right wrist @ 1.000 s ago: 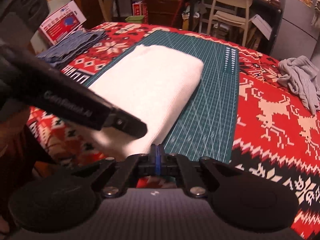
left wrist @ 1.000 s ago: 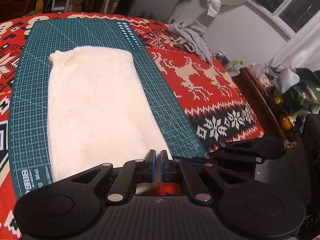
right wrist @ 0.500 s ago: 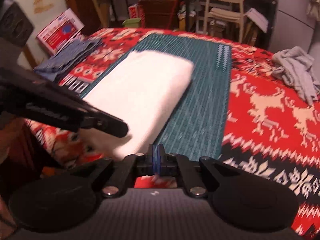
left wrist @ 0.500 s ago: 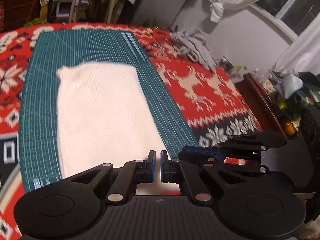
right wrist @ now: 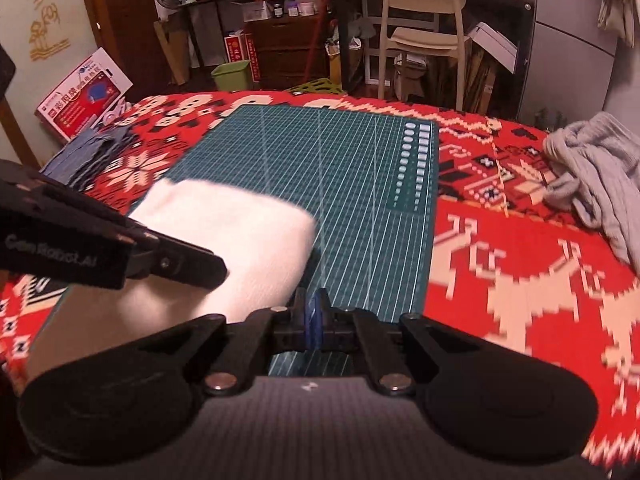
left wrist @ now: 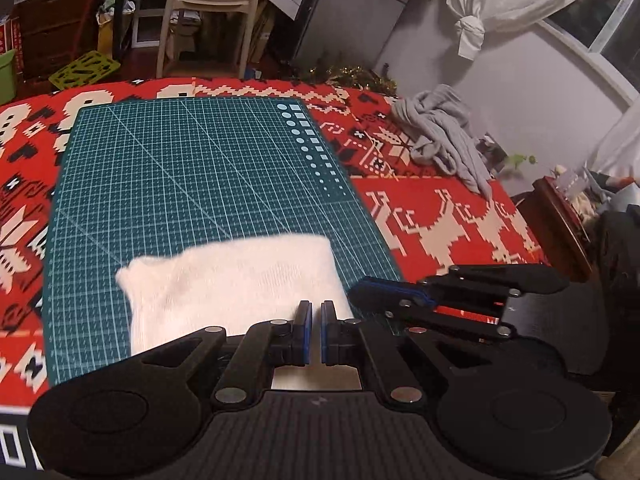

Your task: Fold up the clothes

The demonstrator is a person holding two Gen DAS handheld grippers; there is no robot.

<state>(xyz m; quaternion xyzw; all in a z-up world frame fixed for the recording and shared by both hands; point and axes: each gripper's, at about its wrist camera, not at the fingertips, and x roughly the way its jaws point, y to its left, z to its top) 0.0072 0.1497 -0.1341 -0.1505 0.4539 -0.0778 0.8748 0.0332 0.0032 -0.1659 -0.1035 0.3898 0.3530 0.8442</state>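
Observation:
A white knit garment point(left wrist: 236, 280) lies on the green cutting mat point(left wrist: 192, 168); only its far end shows, the near part is under my grippers. It also shows in the right wrist view point(right wrist: 232, 240). My left gripper point(left wrist: 316, 332) is shut on the garment's near edge, with a narrow gap between its blue pads. My right gripper point(right wrist: 314, 320) has its pads pressed together at the garment's near right corner; whether cloth is between them is hidden. Each gripper shows in the other's view: the right one point(left wrist: 400, 292) and the left one point(right wrist: 180, 268).
A red patterned cloth point(left wrist: 440, 216) covers the table. A crumpled grey garment point(left wrist: 444, 136) lies at the far right. Folded blue clothes point(right wrist: 88, 156) and a red-white box point(right wrist: 84, 96) sit at the left. A chair point(right wrist: 424, 36) stands beyond the far edge.
Both grippers have pulled back toward the near edge and the white garment has come with them, so much more bare green mat shows beyond its far end.

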